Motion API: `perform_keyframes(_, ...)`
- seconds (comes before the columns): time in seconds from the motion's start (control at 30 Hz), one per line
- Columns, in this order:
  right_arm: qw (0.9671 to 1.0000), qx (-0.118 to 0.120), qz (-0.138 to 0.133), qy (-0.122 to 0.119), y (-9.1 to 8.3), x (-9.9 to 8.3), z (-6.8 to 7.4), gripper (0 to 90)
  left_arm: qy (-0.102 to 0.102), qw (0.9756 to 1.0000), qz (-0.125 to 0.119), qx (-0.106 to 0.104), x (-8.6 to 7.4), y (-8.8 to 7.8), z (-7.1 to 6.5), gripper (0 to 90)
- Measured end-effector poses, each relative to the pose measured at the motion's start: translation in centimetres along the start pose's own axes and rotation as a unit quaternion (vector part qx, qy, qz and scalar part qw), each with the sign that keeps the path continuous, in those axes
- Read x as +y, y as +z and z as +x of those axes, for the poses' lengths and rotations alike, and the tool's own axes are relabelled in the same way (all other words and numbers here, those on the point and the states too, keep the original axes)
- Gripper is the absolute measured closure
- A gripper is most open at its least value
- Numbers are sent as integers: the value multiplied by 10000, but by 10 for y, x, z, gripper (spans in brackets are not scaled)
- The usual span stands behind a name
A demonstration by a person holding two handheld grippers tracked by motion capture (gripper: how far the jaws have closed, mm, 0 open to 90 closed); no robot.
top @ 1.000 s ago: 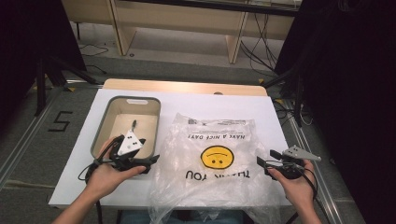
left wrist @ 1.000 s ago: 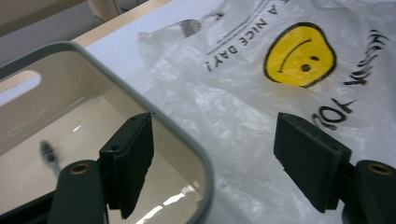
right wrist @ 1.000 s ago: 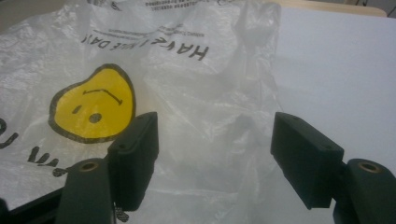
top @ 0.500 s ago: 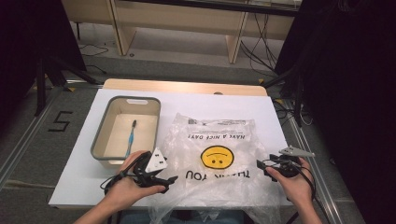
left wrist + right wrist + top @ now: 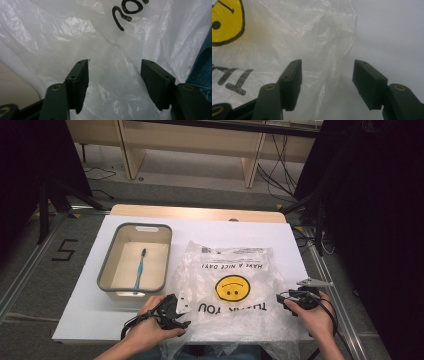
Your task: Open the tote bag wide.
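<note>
Thin crinkled plastic bag (image 5: 230, 290) lies flat just right of the grey bin (image 5: 134, 257), which holds a blue toothbrush (image 5: 139, 269). Left gripper (image 5: 181, 316) at the bag's near-left edge, right gripper (image 5: 283, 298) at its right edge. Both sets of jaws have just been closing, film between them, not yet pinched. Light, limp, slippery: best taken by a bunched fold at the edge.

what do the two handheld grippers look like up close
Both are black. The left gripper has two flat rectangular jaws with small screw holes and brass-coloured pivot pins; the right gripper matches it. From above, black cables trail from each, and a grey three-cornered plate tops both.
</note>
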State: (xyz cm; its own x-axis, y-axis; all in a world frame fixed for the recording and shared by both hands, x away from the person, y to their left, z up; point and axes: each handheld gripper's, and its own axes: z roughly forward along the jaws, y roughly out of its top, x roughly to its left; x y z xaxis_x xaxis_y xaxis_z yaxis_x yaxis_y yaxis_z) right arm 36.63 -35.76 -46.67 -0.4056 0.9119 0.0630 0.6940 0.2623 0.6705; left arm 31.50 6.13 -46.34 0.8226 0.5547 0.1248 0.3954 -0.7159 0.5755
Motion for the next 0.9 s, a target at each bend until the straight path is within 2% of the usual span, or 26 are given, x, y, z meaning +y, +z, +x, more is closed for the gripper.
perform_keyframes(0.07, 10000, 11, 38, -10, 1, 0, 0, 443, 35, 9999, 122, -6, -1, 3, 1, 430)
perform_keyframes(0.23, 9992, 201, 307, -145, 6, 0, 3, 610, -11, 9995, 324, 15, 0, 12, 5, 584)
perform_keyframes(0.27, 9992, 201, 307, -145, 6, 0, 3, 610, -35, 9994, 347, -34, 1, 13, 6, 584)
perform_keyframes(0.33, 9985, 254, 422, -226, 7, -1, 3, 681, -69, 9994, 347, -55, 3, 15, 7, 660)
perform_keyframes(0.37, 9980, 309, 473, -272, 6, 0, 2, 760, -43, 9993, 380, -56, 4, 15, 7, 733)
perform_keyframes(0.4, 9980, 309, 473, -272, 6, 0, 2, 760, -59, 9992, 377, -73, 5, 16, 7, 733)
perform_keyframes(0.43, 9978, 336, 495, -273, 6, 0, 2, 795, -46, 9992, 385, -72, 7, 17, 7, 772)
perform_keyframes(0.57, 9973, 364, 560, -312, 4, 0, 2, 898, 52, 9988, 473, 72, 12, 21, 10, 891)
perform_keyframes(0.73, 9982, 213, 456, -331, 0, 2, 2, 900, 120, 9987, 419, 276, 21, 22, 15, 893)
perform_keyframes(0.9, 9998, 2, 130, -125, -8, 3, -4, 900, 160, 9986, 273, 422, 36, 22, 20, 893)
